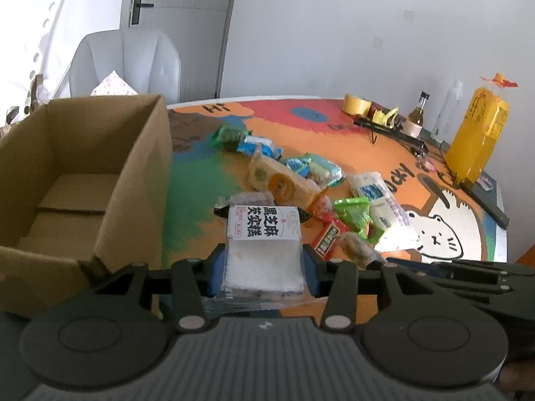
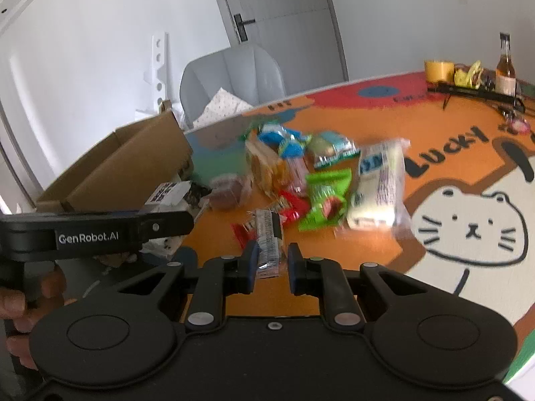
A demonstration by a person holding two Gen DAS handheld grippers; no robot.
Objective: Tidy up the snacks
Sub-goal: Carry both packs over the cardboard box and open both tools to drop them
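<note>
My left gripper [image 1: 264,260] is shut on a white cake packet [image 1: 264,250] with a black-lettered label, held above the table just right of an open cardboard box [image 1: 83,167]. The same packet [image 2: 167,193] and the left gripper's body show at the left of the right wrist view, beside the box [image 2: 117,167]. My right gripper [image 2: 272,264] is shut on a small silver and black packet [image 2: 269,244], whose sides meet the blue pads. A pile of several wrapped snacks [image 1: 301,183] lies mid-table, also seen as the snack pile [image 2: 317,180].
A colourful cat-print mat [image 2: 468,227] covers the table. At the back right stand a yellow bagged drink bottle [image 1: 474,140], a small glass bottle [image 1: 416,117] and a yellow tape roll [image 1: 356,103]. A grey chair [image 1: 127,63] sits behind the box. A person's hand [image 2: 20,300] grips the left tool.
</note>
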